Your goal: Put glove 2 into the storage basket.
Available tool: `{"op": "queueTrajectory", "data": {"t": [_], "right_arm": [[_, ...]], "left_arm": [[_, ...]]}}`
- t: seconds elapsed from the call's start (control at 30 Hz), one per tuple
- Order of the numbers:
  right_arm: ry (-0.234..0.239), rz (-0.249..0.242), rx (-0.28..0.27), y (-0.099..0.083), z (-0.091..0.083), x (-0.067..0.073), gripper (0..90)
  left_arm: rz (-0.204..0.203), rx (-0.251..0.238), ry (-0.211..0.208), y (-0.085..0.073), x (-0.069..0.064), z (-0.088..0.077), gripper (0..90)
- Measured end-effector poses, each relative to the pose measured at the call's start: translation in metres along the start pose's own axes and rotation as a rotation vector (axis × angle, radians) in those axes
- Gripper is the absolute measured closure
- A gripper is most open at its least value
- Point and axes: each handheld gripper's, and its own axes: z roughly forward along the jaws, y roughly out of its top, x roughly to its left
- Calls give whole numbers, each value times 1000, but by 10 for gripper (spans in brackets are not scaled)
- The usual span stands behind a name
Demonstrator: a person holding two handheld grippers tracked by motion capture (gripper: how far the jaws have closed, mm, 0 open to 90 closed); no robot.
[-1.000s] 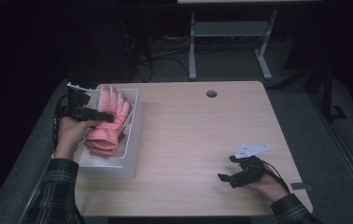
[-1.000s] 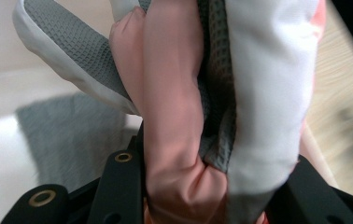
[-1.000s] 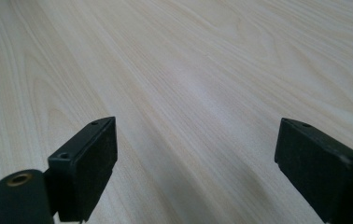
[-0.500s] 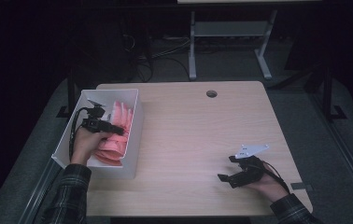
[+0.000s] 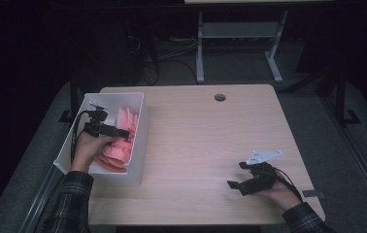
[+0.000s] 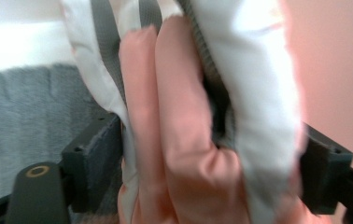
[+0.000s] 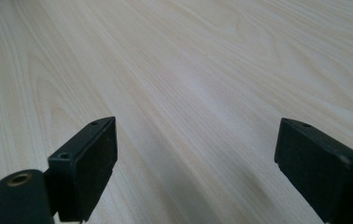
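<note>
Pink gloves lie in a white bin at the table's left edge. My left gripper reaches down into the bin over them. In the left gripper view its jaws have just been opening and stand wide. A pink and white glove bulges between them, loose against the pads. My right gripper rests on the table at the near right, open. Nothing but bare wood shows between its jaws.
The light wooden table has a round cable hole at its far edge. A grey plate sits on top of the right gripper. A metal stand is on the dark floor behind the table.
My left hand has sunk with the gloves from above the bin's rim down into the bin, and its jaws have spread. The right hand has not moved.
</note>
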Motion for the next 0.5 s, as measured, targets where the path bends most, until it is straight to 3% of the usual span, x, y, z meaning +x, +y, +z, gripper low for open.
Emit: {"op": "queueTrajectory", "data": {"t": [0.3,0.5], "right_arm": [[2,-9,3,0,1,0,132],[0,-9,1,0,-1,1,132]], "left_arm": [[54,-70,16,13,-17,-36,164],[106,-110,8,23,-37,-56,164]]}}
